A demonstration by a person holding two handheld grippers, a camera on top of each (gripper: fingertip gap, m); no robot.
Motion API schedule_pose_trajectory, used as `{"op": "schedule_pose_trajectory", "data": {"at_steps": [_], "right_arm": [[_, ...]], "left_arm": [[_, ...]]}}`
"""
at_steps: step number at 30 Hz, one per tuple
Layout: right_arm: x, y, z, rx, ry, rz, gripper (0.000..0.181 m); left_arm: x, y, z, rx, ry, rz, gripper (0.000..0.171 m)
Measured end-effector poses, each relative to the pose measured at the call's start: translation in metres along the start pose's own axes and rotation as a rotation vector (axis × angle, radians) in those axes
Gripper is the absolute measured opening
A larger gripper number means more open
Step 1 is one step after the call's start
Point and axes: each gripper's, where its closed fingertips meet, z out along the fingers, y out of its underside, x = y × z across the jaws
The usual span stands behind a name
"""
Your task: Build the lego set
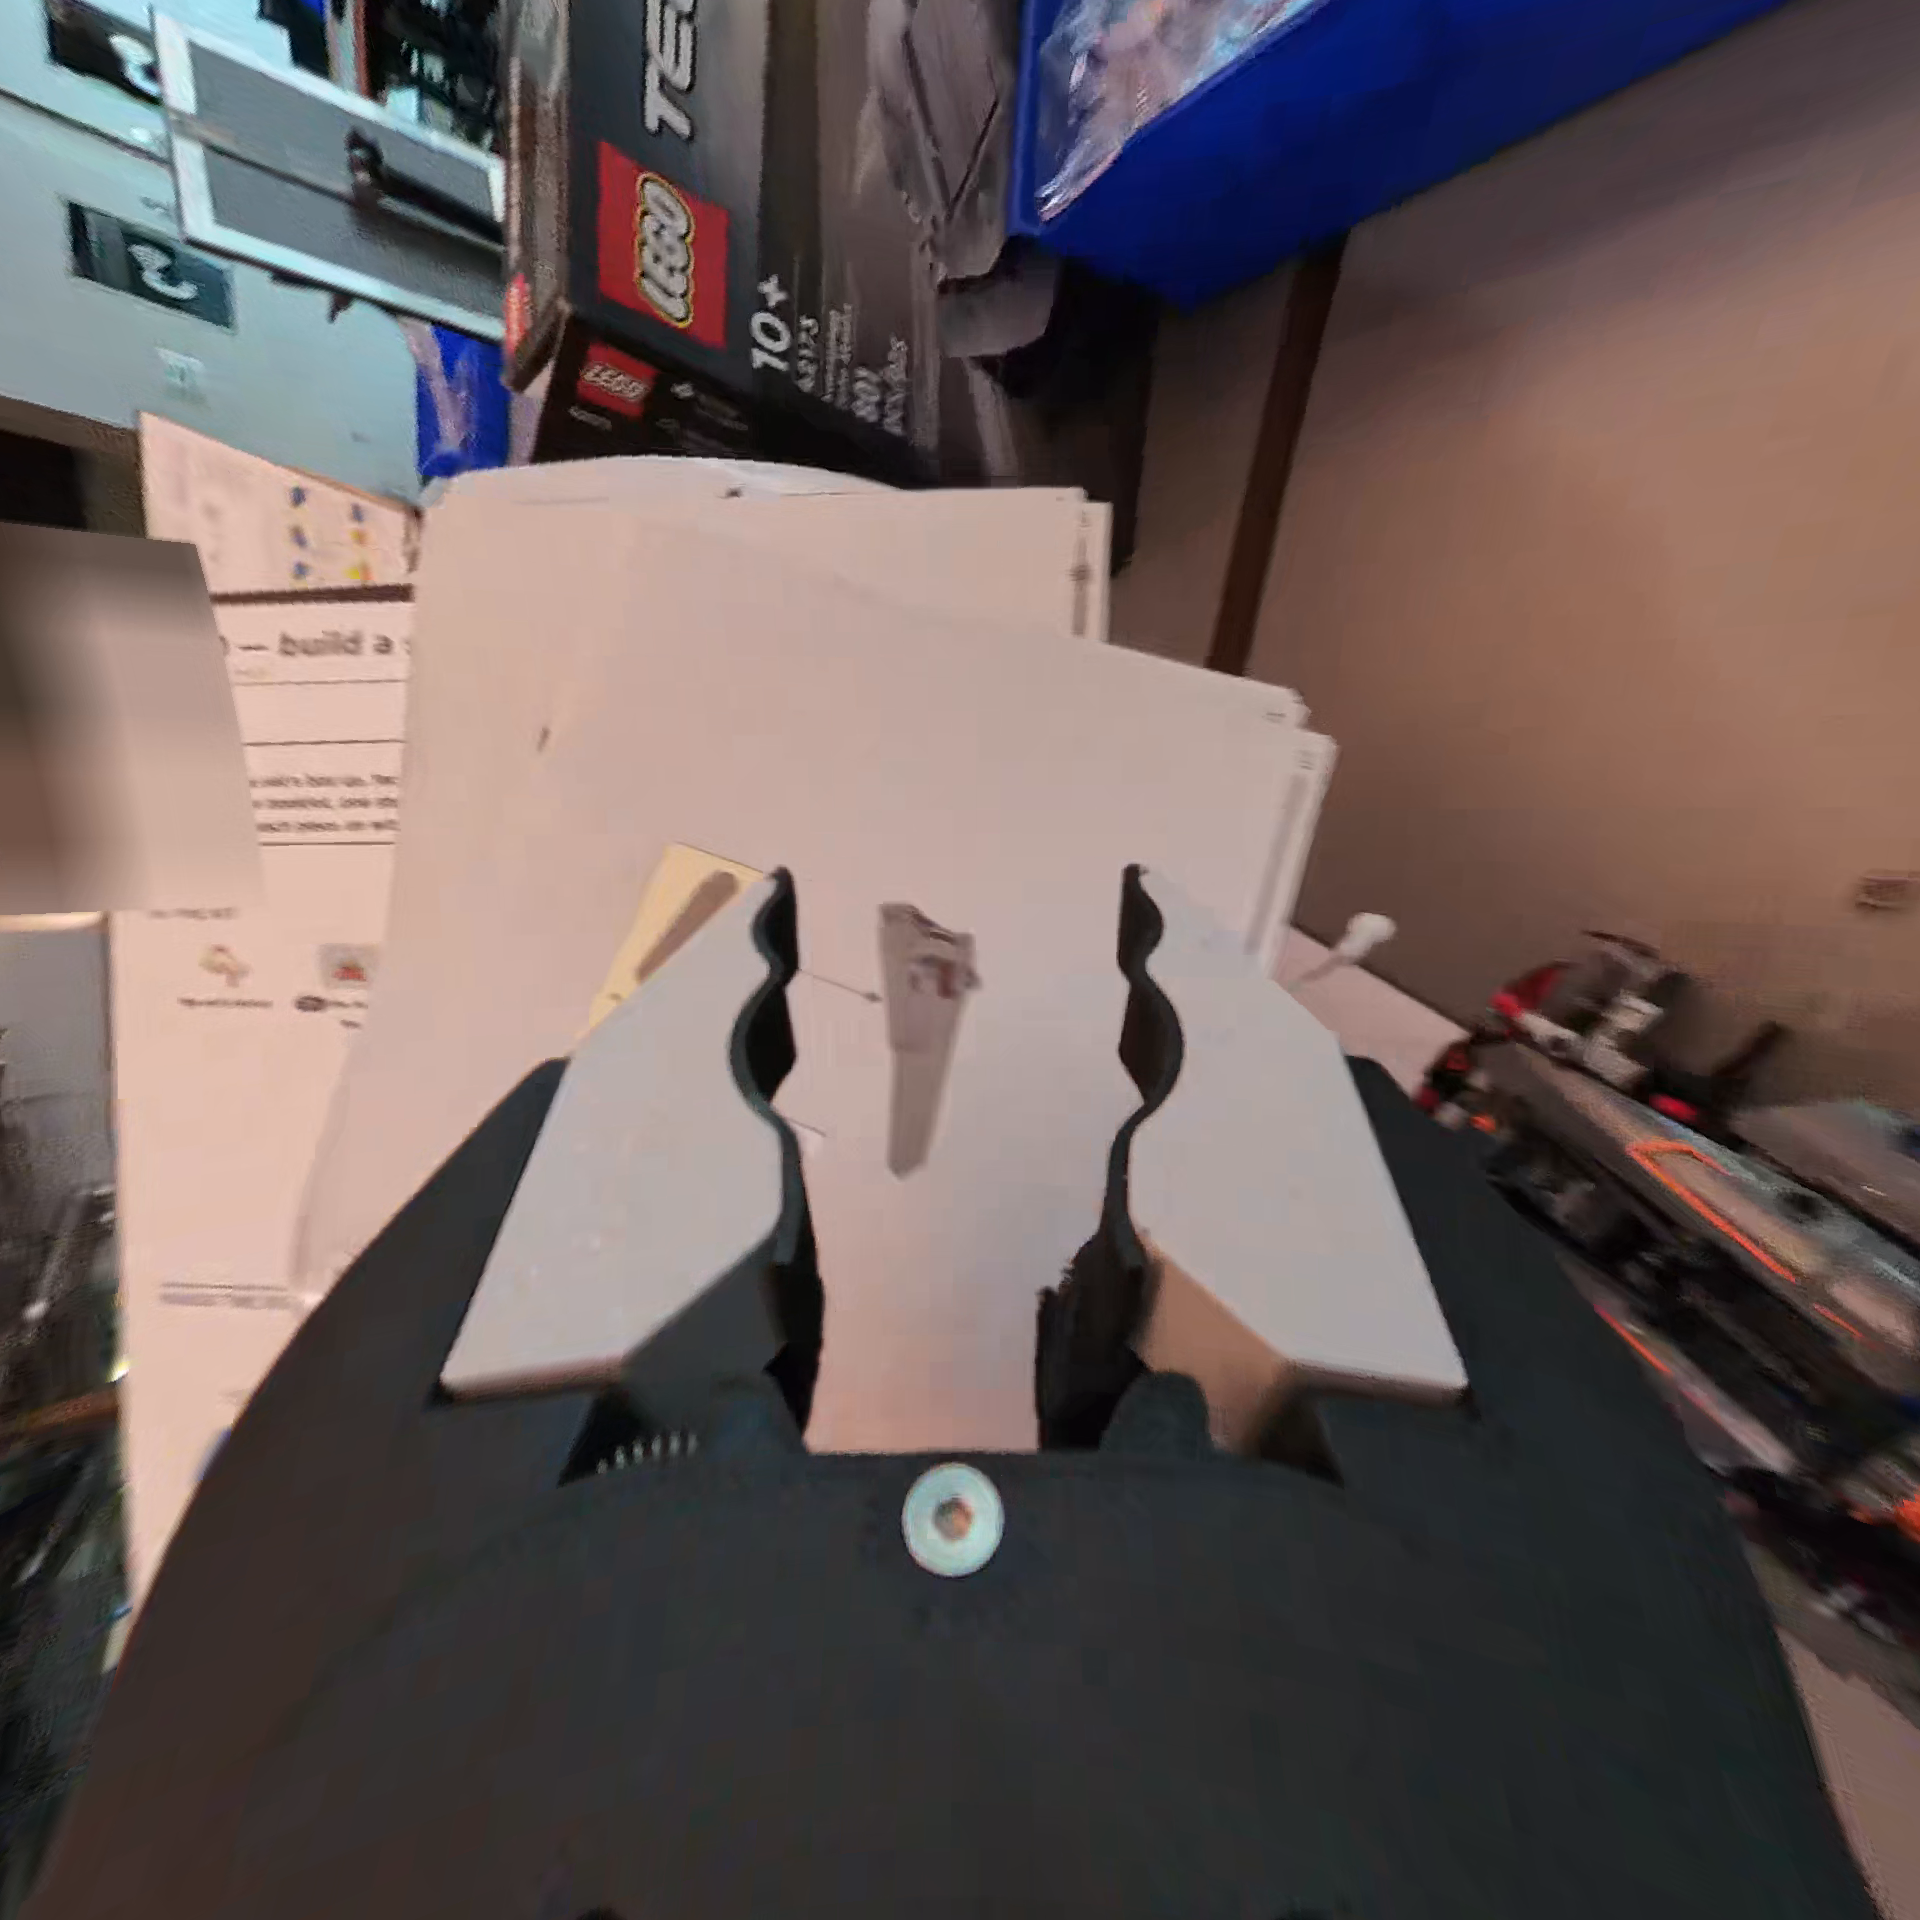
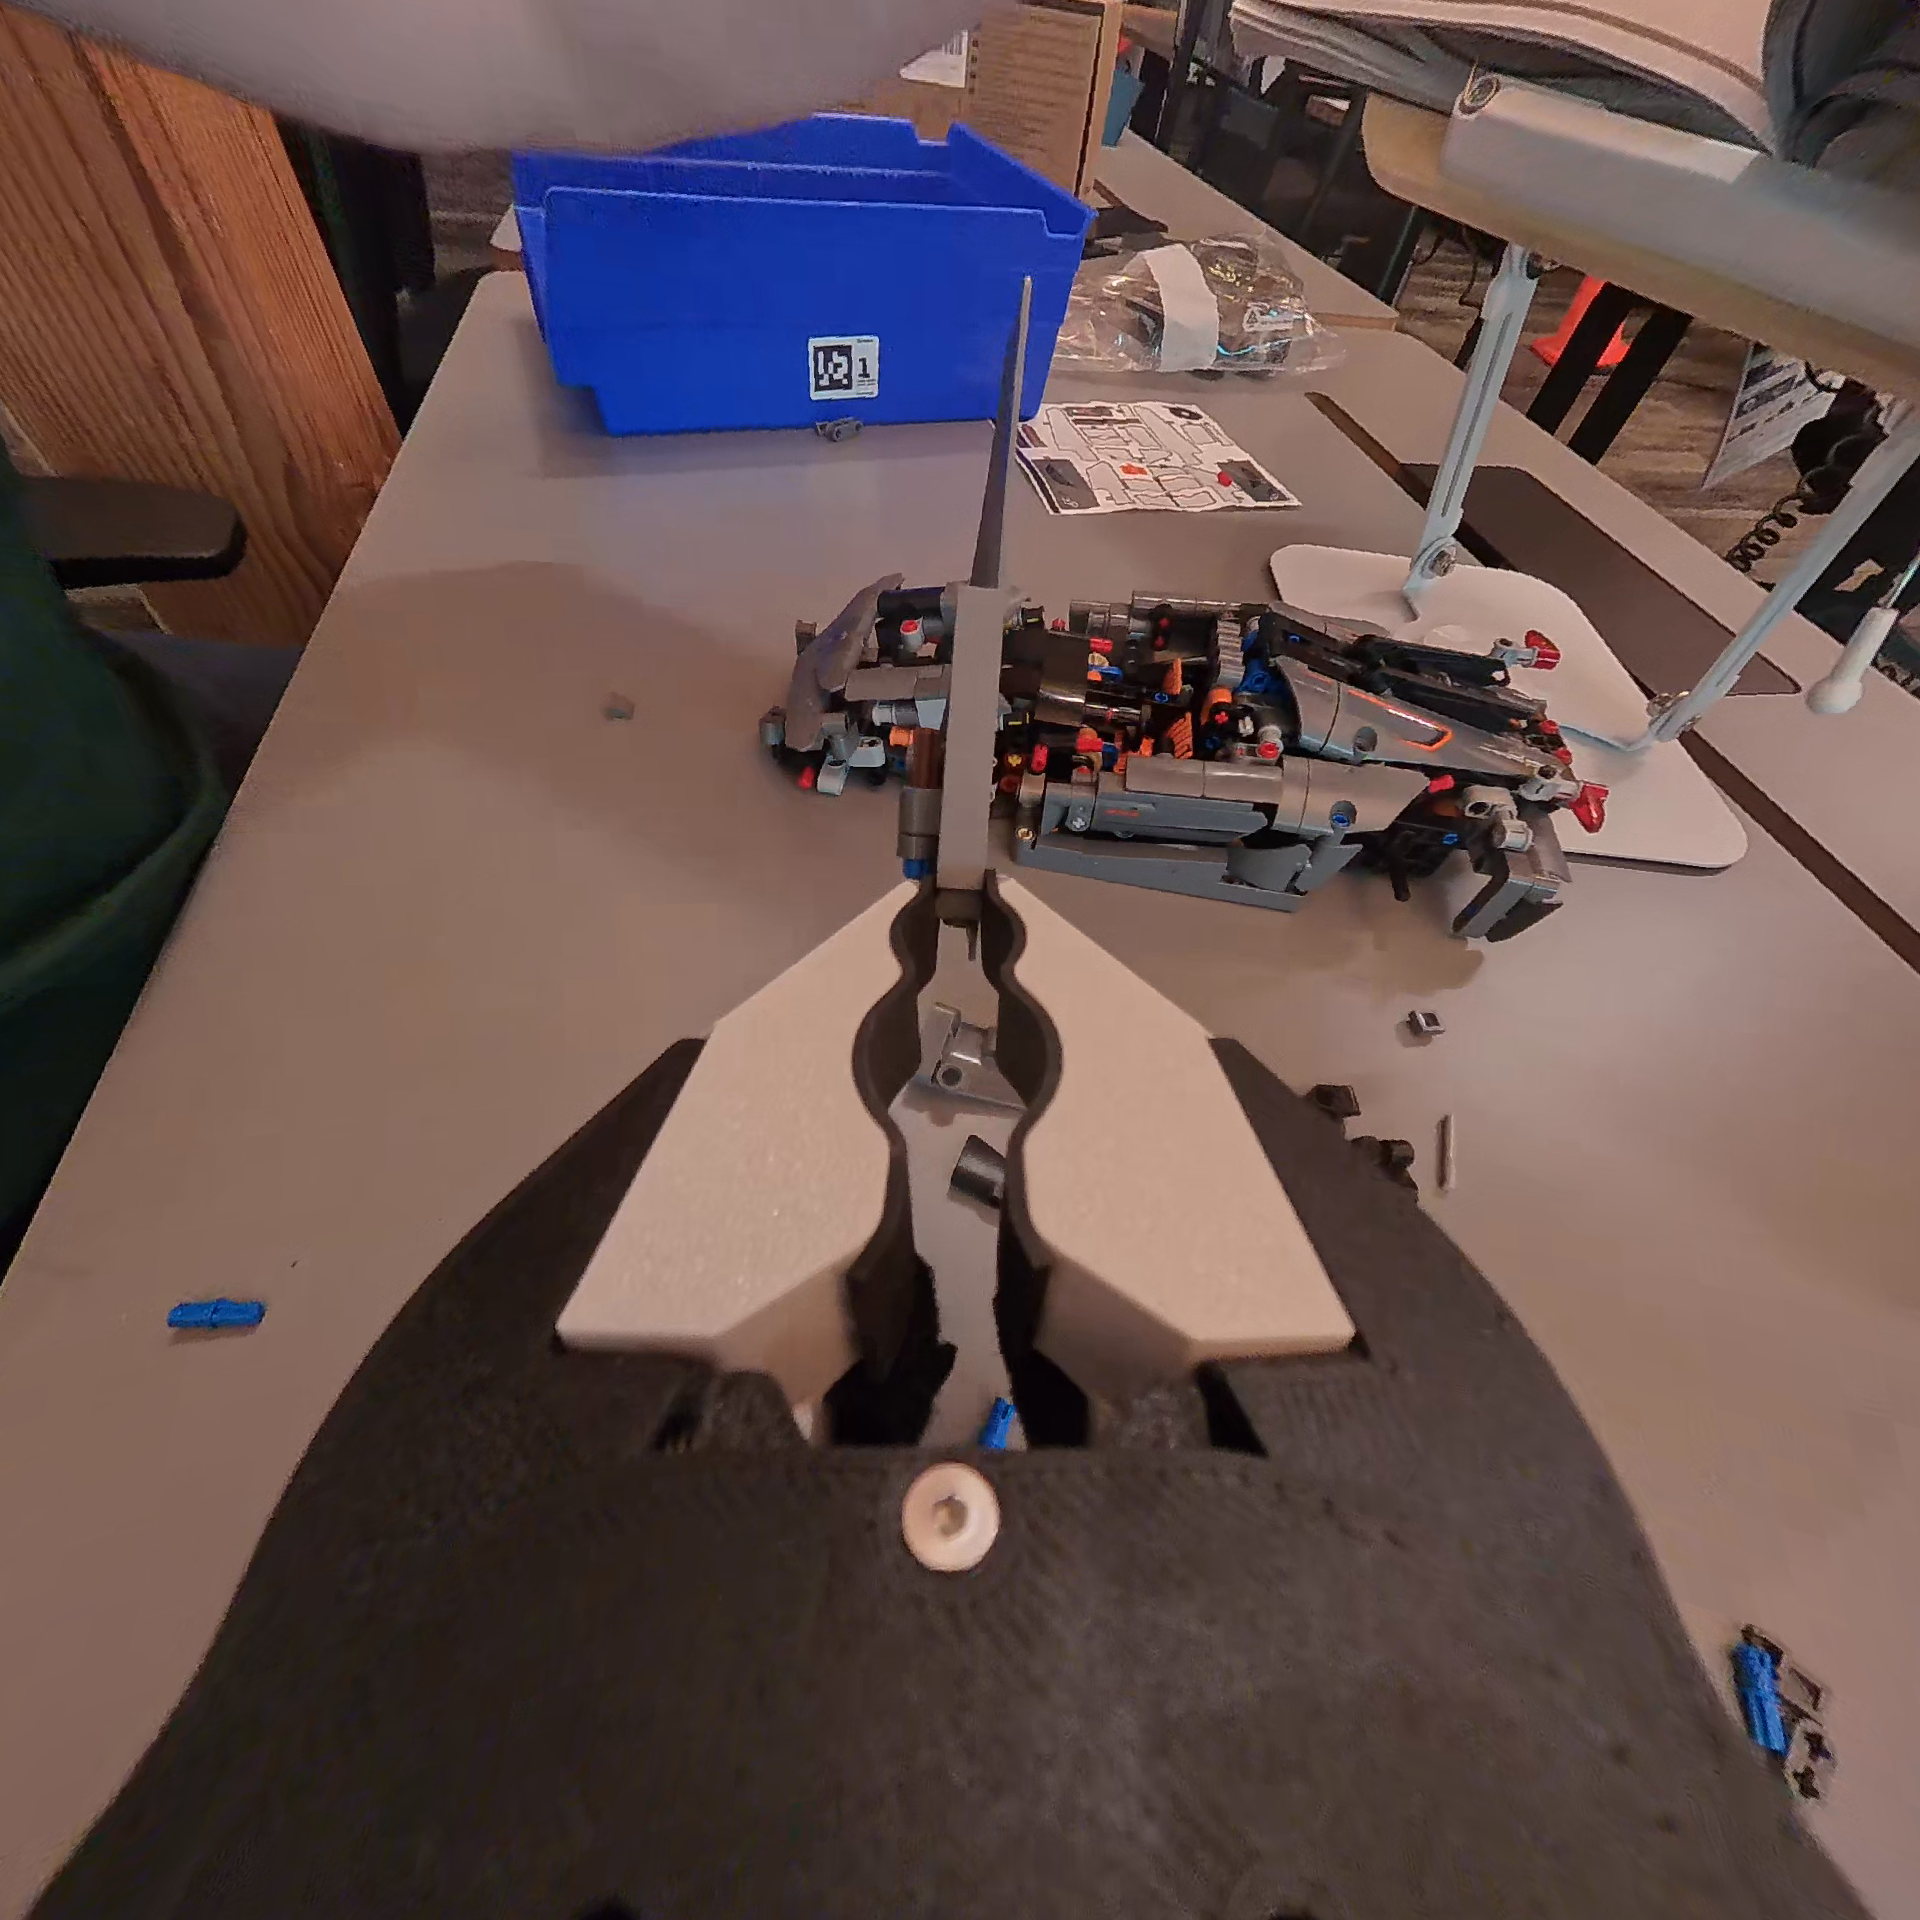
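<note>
right gripper pinching grey panel, left gripper empty

right gripper [image 2: 961, 894] fingers closed on a long grey lego panel [image 2: 971, 727], held upright above the grey table [image 2: 520, 883]. half-built lego car [image 2: 1195, 748] lies beyond, blue bin [image 2: 727, 291] behind. left gripper [image 1: 956, 883] fingers spread apart, empty, facing the open instruction booklet [image 1: 779, 727].
</note>
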Motion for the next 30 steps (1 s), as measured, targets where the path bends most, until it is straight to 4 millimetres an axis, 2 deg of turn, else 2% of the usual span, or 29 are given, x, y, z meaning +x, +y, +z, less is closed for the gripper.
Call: {"op": "schedule_pose_trajectory", "data": {"at_steps": [2, 4, 6, 8, 12, 23, 26, 28, 30], "right_arm": [[0.000, 0.000, 0.000, 0.002, 0.001, 0.002, 0.006], [0.000, -0.001, -0.001, 0.009, -0.002, 0.006, 0.005], [0.000, -0.001, -0.001, 0.015, -0.007, 0.008, 0.005], [-0.001, -0.002, 0.000, 0.017, -0.010, 0.009, 0.006], [0.002, -0.004, -0.005, 0.035, 0.001, 0.021, 0.005], [0.005, 0.002, -0.003, 0.024, 0.001, 0.041, 0.005], [0.005, 0.003, -0.002, 0.021, 0.000, 0.043, 0.005], [0.006, 0.003, -0.002, 0.021, 0.001, 0.043, 0.005], [0.006, 0.002, -0.003, 0.024, 0.003, 0.045, 0.005]], "left_arm": [[-0.026, -0.001, 0.020, -0.058, -0.035, 0.002, 0.066], [-0.048, 0.014, 0.039, -0.143, -0.016, -0.057, 0.081], [-0.057, 0.030, 0.052, -0.200, 0.019, -0.113, 0.088], [-0.056, 0.041, 0.061, -0.229, 0.040, -0.123, 0.088], [-0.053, 0.040, 0.062, -0.188, 0.032, -0.121, 0.081], [-0.060, 0.041, 0.061, -0.106, 0.013, -0.137, 0.034], [-0.058, 0.041, 0.060, -0.105, 0.004, -0.109, 0.013], [-0.054, 0.040, 0.058, -0.123, 0.012, -0.090, 0.011], [-0.038, 0.036, 0.055, -0.135, 0.063, -0.028, 0.020]]}}
